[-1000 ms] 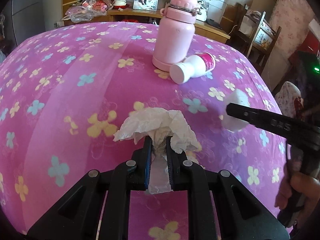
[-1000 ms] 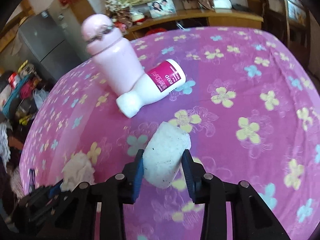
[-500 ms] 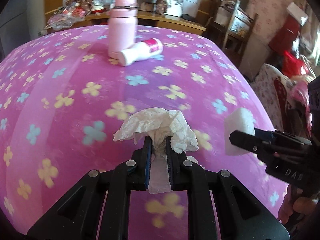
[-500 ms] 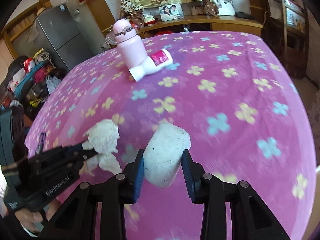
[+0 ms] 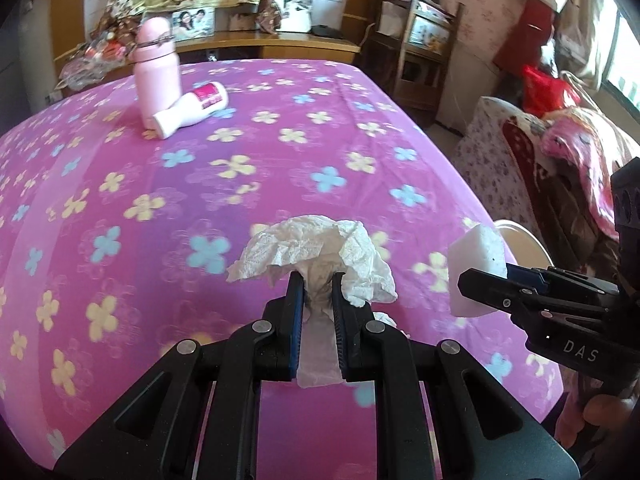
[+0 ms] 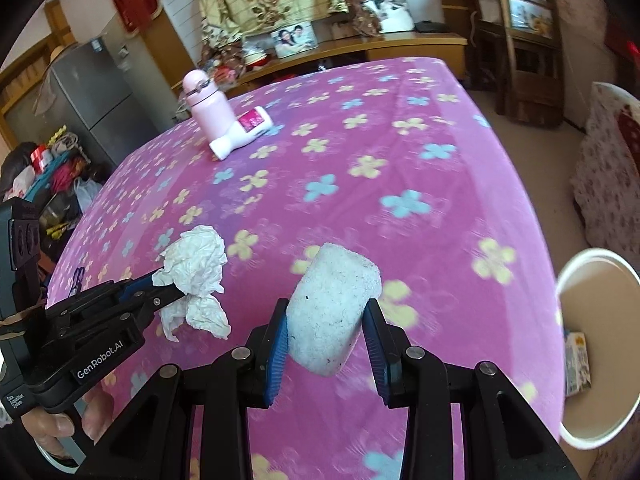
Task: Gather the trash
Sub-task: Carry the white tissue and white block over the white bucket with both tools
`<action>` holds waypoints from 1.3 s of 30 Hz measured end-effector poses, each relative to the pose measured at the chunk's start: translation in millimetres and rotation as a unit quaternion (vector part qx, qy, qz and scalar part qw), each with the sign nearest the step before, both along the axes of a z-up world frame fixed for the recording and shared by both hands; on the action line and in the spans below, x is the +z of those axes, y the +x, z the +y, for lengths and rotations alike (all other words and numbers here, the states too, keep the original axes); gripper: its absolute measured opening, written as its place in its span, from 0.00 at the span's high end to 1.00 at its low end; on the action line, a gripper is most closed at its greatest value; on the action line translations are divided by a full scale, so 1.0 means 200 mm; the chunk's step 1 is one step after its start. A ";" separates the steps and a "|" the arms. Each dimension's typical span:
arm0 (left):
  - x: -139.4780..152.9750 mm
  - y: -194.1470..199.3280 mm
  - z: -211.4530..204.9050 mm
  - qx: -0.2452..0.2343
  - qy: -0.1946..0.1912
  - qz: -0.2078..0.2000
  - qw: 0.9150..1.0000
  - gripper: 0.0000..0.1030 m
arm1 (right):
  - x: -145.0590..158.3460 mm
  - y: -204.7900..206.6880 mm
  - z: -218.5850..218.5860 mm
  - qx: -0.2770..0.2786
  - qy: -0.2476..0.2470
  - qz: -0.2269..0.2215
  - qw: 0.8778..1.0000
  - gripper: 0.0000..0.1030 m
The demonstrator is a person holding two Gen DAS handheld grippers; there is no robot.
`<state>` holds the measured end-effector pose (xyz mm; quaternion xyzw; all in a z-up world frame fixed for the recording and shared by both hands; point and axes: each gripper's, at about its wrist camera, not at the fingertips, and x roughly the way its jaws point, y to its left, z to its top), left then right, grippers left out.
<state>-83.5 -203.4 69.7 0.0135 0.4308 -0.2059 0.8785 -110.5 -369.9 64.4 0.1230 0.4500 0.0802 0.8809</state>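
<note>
Both loads aloft over pink desk [image 6: 400, 184]: left claw [image 5: 316, 280] clenched on tissue [image 5: 316, 240], right claw [image 6: 326, 316] gripping foam block [image 6: 334, 300]; centre each above bin [image 6: 576, 272] before releasing.

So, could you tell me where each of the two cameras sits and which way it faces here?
Left wrist: on the left gripper, looking down across the flowered cloth; its fingers clamp a crumpled tissue, the right gripper at the right edge.
Right wrist: on the right gripper, clamping a white foam block; a white bin right, a hand lower left.
Shared: pink flask, both loads.
</note>
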 end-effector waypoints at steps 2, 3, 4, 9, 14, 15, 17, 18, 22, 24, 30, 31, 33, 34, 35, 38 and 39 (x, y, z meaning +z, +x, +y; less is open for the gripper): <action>0.00 -0.02 -0.04 -0.007 0.000 0.001 1.000 0.89 | 0.00 -0.04 -0.04 -0.007 0.003 0.000 1.000 0.66; 0.00 -0.03 -0.06 -0.011 0.000 0.000 1.000 0.89 | 0.00 -0.05 -0.06 -0.010 0.004 0.000 1.000 0.66; 0.01 -0.05 -0.09 -0.015 0.001 -0.001 1.000 0.89 | 0.00 -0.07 -0.08 -0.013 0.005 0.000 1.000 0.66; 0.01 -0.09 -0.17 -0.029 0.004 -0.003 1.000 0.89 | -0.01 -0.14 -0.14 -0.023 0.008 0.002 1.000 0.66; 0.01 -0.11 -0.24 -0.041 0.009 -0.004 0.999 0.89 | -0.01 -0.17 -0.19 -0.032 0.009 0.002 0.999 0.66; 0.01 -0.12 -0.25 -0.043 0.010 -0.004 0.999 0.89 | -0.01 -0.18 -0.21 -0.034 0.009 0.002 0.999 0.66; 0.01 -0.12 -0.27 -0.048 0.012 -0.004 0.999 0.89 | 0.00 -0.20 -0.23 -0.039 0.008 0.001 0.999 0.66; 0.01 -0.13 -0.29 -0.051 0.013 -0.005 0.999 0.89 | 0.00 -0.21 -0.25 -0.040 0.007 0.000 0.999 0.66; 0.00 -0.14 -0.35 -0.062 0.015 -0.004 0.998 0.89 | 0.00 -0.24 -0.33 -0.052 0.001 0.000 0.999 0.66; 0.00 -0.15 -0.38 -0.067 0.016 -0.003 0.998 0.89 | 0.00 -0.25 -0.37 -0.059 0.001 0.002 0.998 0.66; -0.01 -0.17 -0.50 -0.085 0.021 -0.001 0.996 0.89 | -0.01 -0.31 -0.50 -0.081 -0.001 0.004 0.997 0.66; -0.01 -0.17 -0.52 -0.088 0.021 -0.001 0.996 0.89 | -0.01 -0.31 -0.52 -0.085 -0.001 0.004 0.996 0.66; -0.01 -0.17 -0.56 -0.095 0.021 0.000 0.995 0.89 | -0.01 -0.33 -0.57 -0.093 -0.001 0.005 0.996 0.66; -0.01 -0.18 -0.58 -0.097 0.021 0.001 0.995 0.89 | -0.02 -0.34 -0.59 -0.097 -0.002 0.006 0.995 0.66; -0.01 -0.18 -0.60 -0.100 0.020 0.002 0.995 0.89 | -0.02 -0.35 -0.62 -0.101 -0.003 0.007 0.995 0.66; -0.02 -0.18 -0.68 -0.112 0.018 0.007 0.994 0.89 | -0.05 -0.37 -0.71 -0.118 -0.006 0.014 0.993 0.66; -0.02 -0.18 -0.70 -0.117 0.016 0.008 0.993 0.89 | -0.06 -0.38 -0.74 -0.124 -0.006 0.018 0.992 0.66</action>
